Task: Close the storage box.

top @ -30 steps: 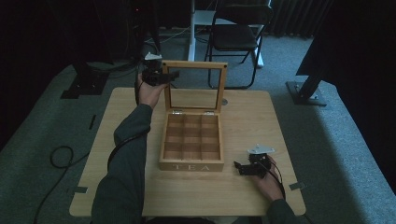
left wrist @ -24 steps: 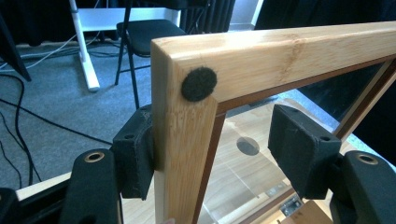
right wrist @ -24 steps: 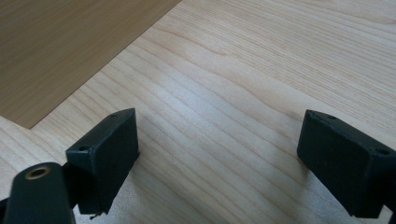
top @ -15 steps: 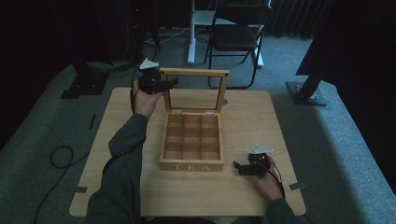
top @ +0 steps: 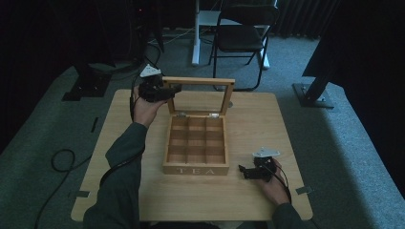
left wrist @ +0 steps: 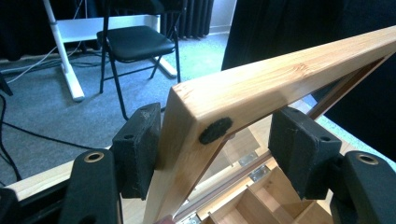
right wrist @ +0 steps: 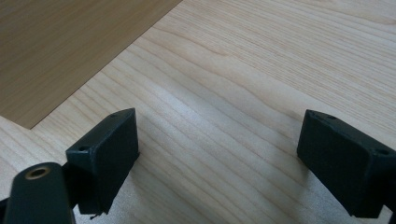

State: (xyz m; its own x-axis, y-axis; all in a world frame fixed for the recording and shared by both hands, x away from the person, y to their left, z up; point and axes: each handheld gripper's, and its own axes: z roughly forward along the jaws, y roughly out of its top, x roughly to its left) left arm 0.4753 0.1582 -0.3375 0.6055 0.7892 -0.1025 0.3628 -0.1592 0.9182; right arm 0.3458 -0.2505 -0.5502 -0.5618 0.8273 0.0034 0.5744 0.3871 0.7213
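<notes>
Wooden counter (top: 267,119), tea box (top: 196,145) at center, left tool (top: 171,89) gripping lid (top: 200,81) at 11 o'clock, right tool (top: 242,171) open at 4 o'clock.

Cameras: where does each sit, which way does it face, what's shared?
High view: above the person's side, looking forward and down on the table; forearms, left gripper, right gripper.
Left gripper view: on the left gripper, facing the lid corner between its jaws.
Right gripper view: on the right gripper, facing bare tabletop.
Shared: tea box in the high view and the left gripper view.
</notes>
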